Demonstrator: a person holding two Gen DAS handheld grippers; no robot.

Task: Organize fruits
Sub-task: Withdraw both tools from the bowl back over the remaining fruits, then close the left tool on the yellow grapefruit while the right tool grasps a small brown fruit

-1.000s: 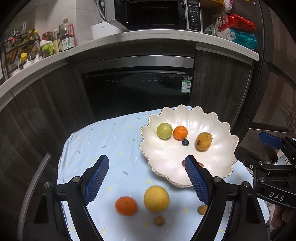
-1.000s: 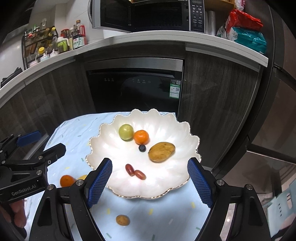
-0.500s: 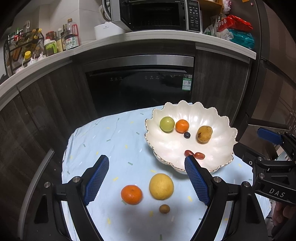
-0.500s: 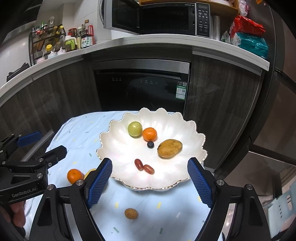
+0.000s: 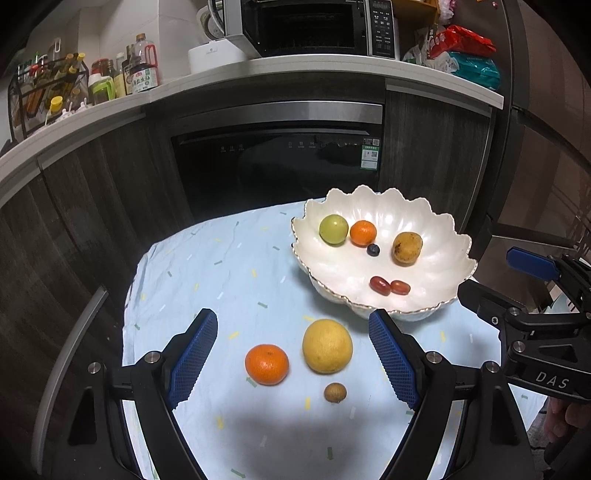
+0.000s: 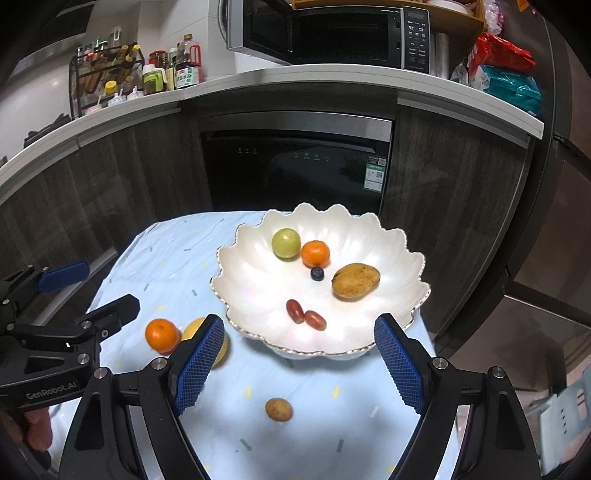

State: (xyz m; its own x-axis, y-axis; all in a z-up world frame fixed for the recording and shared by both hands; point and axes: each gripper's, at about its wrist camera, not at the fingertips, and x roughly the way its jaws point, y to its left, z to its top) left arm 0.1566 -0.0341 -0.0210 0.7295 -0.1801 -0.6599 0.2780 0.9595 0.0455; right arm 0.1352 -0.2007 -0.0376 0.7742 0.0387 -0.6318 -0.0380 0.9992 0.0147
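Pale blue speckled tablecloth (image 5: 229, 266) under me; white scalloped ceramic bowl (image 5: 436, 236) holds six fruits. Beside it on the cloth: big yellow citrus (image 5: 327, 346), orange mandarin (image 5: 266, 364), small brown longan (image 5: 335, 392). My left gripper (image 5: 291, 354) and right gripper (image 6: 299, 363) gape wide, empty.

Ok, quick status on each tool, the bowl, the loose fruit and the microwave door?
Left tool: open, empty, above the cloth.
Right tool: open, empty.
White bowl: upright, holding six fruits.
Orange: loose on the cloth, outside the bowl.
Yellow fruit: loose beside the orange.
Small brown fruit: loose on the cloth.
Microwave door: closed.
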